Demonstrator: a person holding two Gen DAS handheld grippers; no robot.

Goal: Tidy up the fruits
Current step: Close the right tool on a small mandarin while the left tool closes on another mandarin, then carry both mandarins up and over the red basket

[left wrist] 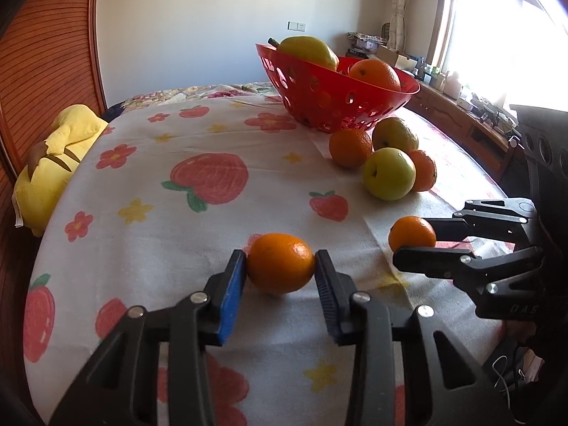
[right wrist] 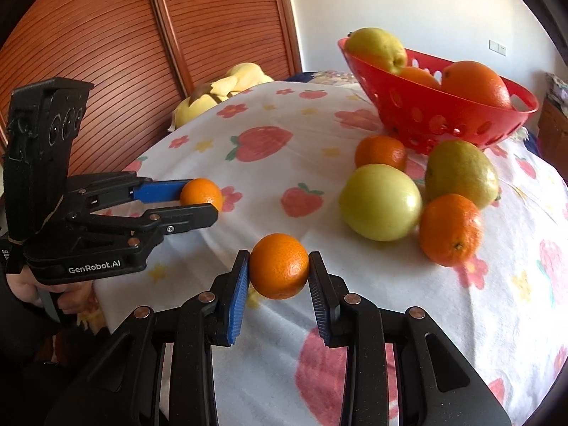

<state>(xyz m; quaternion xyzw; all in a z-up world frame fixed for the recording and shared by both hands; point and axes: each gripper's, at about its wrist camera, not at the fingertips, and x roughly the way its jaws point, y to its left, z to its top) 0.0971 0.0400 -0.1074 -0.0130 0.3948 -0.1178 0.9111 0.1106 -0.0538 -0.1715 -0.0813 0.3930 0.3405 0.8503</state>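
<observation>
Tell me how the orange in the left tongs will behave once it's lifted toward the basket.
The orange looks firm and round, so it probably stays rigid between the left tongs. Only two small pad contacts hold its curved sides, so it may pivot or slip if tilted. Released on the cloth, it would likely roll; the basket should contain it.

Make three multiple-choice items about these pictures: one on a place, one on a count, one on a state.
1. Where does the red perforated plastic basket stand?
A. on the strawberry-print cloth
B. on the floor
C. on a chair

2. How many loose fruits lie in a cluster before the basket?
A. two
B. four
C. six

3. What is the left gripper doing?
A. hanging open
B. clamping an orange
C. holding a pear

Key: 1 A, the strawberry-print cloth lies under it; 2 B, two oranges and two green fruits; 3 B, both pads touch the small round orange. The right gripper clamps another orange.
</observation>
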